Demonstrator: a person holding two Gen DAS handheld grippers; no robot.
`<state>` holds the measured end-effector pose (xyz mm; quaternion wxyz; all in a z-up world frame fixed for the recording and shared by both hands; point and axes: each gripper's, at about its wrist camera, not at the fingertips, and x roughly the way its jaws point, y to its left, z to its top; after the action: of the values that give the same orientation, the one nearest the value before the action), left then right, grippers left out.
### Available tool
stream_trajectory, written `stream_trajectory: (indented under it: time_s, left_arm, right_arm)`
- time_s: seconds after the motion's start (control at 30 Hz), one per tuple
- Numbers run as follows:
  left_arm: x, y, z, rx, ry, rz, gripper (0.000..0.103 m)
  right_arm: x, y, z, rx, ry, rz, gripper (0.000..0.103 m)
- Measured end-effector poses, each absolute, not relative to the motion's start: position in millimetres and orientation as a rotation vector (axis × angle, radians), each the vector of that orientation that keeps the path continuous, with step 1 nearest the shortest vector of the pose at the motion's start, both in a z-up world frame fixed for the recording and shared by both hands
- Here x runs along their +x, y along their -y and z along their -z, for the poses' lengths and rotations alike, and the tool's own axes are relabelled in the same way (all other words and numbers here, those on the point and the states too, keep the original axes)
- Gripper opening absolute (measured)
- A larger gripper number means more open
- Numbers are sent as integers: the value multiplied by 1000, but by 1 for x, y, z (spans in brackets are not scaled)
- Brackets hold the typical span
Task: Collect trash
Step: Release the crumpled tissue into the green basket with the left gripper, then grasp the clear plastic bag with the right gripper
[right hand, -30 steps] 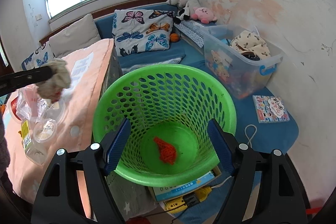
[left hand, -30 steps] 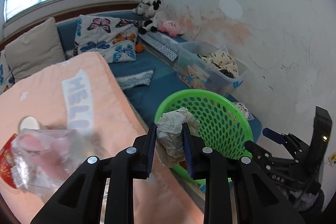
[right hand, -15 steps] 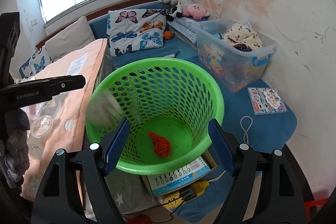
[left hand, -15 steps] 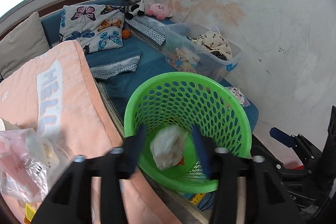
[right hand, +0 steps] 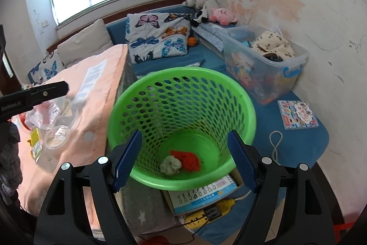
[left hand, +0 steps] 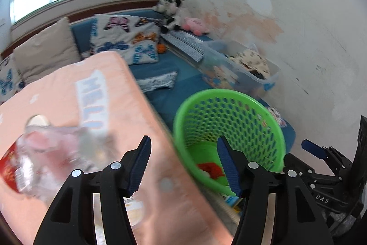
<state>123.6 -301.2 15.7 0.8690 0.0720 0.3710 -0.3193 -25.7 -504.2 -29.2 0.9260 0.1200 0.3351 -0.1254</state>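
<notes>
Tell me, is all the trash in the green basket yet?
Not yet. A crumpled paper wad and a red scrap already lie at the bottom of the green plastic mesh basket. The left claw has just been opening and holds nothing; the right claw is open too. Clear plastic cups and wrappers still wait on the peach cloth.

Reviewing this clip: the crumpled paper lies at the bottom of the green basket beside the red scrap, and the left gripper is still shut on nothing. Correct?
One error: the left gripper is open, its fingers having just spread with nothing between them, as the left wrist view shows. The rest holds: the crumpled paper lies at the bottom of the green basket beside the red scrap.
</notes>
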Motion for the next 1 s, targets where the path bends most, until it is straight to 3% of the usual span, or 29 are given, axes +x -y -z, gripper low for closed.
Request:
stream_trajectory:
  time_s: [0.5, 1.0]
  left_arm:
    - [130, 175, -34, 39, -723, 431, 58]
    - [134, 106, -38, -39, -711, 299, 58]
  right_arm:
    - [22, 443, 14, 178, -692, 103, 77]
    - [57, 387, 0, 96, -689, -43, 78]
